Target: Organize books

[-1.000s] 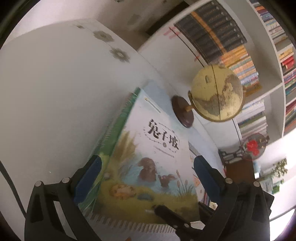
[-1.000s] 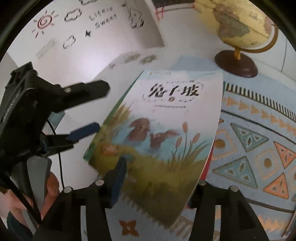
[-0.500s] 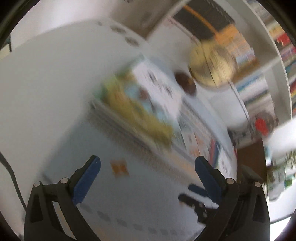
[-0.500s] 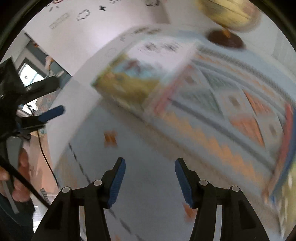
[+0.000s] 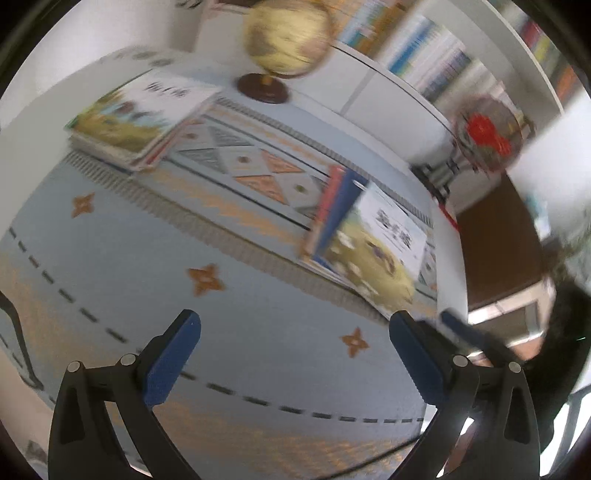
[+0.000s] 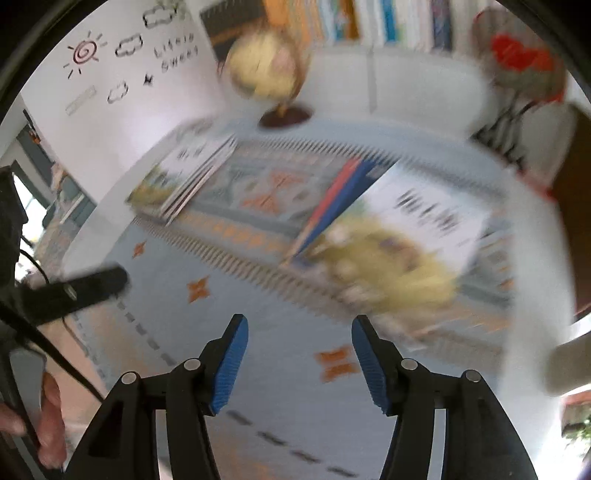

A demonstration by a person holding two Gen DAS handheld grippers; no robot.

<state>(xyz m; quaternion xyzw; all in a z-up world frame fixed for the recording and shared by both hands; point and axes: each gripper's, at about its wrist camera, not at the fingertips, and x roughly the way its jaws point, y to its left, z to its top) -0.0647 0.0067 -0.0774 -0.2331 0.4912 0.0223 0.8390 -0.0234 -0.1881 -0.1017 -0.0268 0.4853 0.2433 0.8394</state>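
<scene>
Two stacks of picture books lie on a patterned blue cloth (image 5: 258,302). One stack (image 5: 136,118) sits at the far left near the globe; it shows too in the right wrist view (image 6: 181,177). The other stack (image 5: 369,247) lies to the right, with red and blue spines, and shows blurred in the right wrist view (image 6: 399,236). My left gripper (image 5: 295,332) hangs wide open over bare cloth, well short of both stacks. My right gripper (image 6: 299,339) is empty too, its jaws opening, with the right stack just beyond its right finger.
A yellow globe (image 5: 288,33) on a dark round base stands at the table's back edge. White bookshelves (image 5: 424,66) full of books rise behind. A red ornament (image 5: 487,133) stands at the back right. A hand (image 6: 48,417) and the left gripper's dark finger (image 6: 85,288) show at left.
Both grippers have left the book on the left stack and swung back and to the right. The left stack now lies far off, and the right stack has come into view.
</scene>
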